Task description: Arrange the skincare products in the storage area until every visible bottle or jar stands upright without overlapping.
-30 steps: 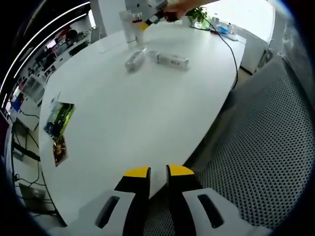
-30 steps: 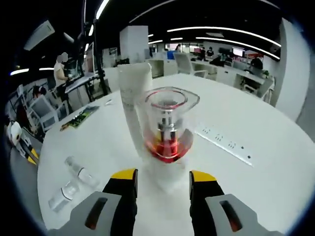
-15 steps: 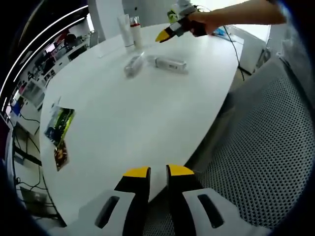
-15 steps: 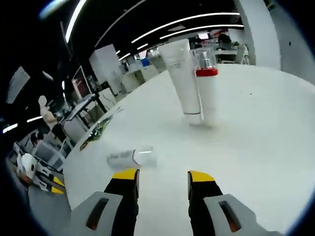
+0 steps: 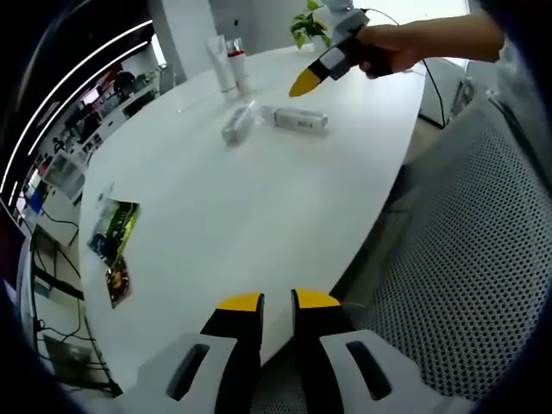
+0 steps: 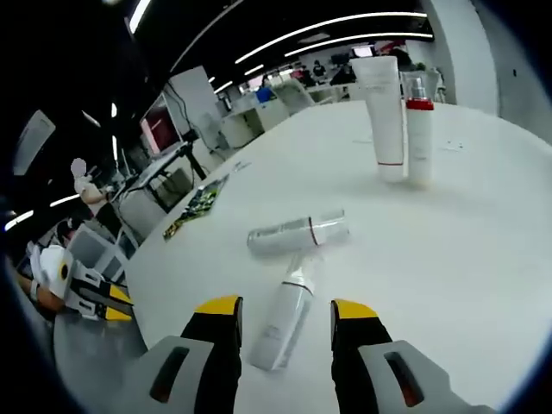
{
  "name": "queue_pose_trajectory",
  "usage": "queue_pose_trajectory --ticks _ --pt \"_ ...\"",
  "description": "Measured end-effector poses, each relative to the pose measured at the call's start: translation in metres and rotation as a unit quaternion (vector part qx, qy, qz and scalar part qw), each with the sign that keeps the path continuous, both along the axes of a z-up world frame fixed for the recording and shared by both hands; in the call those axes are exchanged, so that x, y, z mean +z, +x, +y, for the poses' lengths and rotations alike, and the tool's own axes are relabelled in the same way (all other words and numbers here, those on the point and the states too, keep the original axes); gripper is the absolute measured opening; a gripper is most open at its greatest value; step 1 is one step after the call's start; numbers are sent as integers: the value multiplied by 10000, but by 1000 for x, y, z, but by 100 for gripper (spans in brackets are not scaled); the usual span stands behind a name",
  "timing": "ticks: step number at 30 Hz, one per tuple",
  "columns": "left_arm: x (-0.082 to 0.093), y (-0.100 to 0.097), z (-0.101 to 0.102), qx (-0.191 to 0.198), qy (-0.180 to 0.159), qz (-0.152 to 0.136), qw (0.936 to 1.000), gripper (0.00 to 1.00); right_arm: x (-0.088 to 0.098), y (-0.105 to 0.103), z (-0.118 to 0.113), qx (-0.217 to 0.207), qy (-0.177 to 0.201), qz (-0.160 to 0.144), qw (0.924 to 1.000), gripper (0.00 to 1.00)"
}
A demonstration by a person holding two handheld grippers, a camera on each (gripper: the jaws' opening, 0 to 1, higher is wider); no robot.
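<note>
On the white table [image 6: 483, 285] two products stand upright and touching: a white tube [image 6: 385, 121] and, just beside it, a clear-capped bottle with a red collar [image 6: 419, 138]; in the left gripper view the same pair stands at the far side of the table, tube [image 5: 218, 63] and bottle [image 5: 239, 69]. Nearer the right gripper [image 6: 285, 312] two more lie flat; a silvery bottle [image 6: 297, 235] has its long axis across that view, and a white bottle [image 6: 285, 317] lies with its long axis running away from the camera, its near end between the yellow-tipped jaws, which stand wide apart and grip nothing. In the left gripper view these two lie side by side, well short of the upright pair: silvery bottle [image 5: 237, 122], white bottle [image 5: 300, 120]. The left gripper [image 5: 275, 302] hangs over the near table edge, its jaws a narrow gap apart, empty. A hand [image 5: 392, 50] holds the right gripper above the lying bottles. A printed card [image 5: 113, 231] lies flat toward the table's left edge.
</note>
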State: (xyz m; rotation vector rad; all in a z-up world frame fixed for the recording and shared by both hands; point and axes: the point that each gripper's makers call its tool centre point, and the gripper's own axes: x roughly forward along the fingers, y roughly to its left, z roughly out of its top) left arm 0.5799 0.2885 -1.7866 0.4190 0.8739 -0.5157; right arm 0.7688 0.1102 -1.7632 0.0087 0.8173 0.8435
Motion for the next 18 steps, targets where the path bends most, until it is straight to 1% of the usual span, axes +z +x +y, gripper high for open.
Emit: queue_pose_trajectory --ticks 1,3,4,5,6,9,11,13,15,17,18 --pt "1 0 0 6 4 -16 10000 9 -2 1 0 -5 -34 7 10000 37" --pt "2 1 1 24 -3 -44 10000 9 -14 -1 -7 -52 -478 3 9988 35" --pt "2 2 1 13 1 -63 10000 9 -20 -4 -10 33 -744 -52 9972 34" --pt "3 2 1 8 -5 -78 10000 9 -22 -4 -10 30 -810 -98 9967 34" --pt "4 3 0 19 -25 -124 9999 9 -23 -4 -8 -18 -749 -90 9971 33" --pt "7 5 0 49 -75 -196 9998 9 -29 -9 -5 -59 -700 23 9975 33" --pt "6 4 0 33 -46 -184 9998 9 -33 -12 -4 42 -802 -14 9968 32" --pt "6 4 -1 16 -35 -176 9998 9 -40 -17 -2 169 -945 50 9954 32" --pt "8 5 -1 -2 -33 -231 9997 9 -44 -17 -2 269 -1125 -72 9933 32" --pt "9 5 -2 16 -63 -244 9997 8 -46 -16 1 337 -1193 -103 9922 30" --pt "10 5 -2 27 -71 -247 9997 8 -47 -15 0 359 -1261 -183 9912 29"
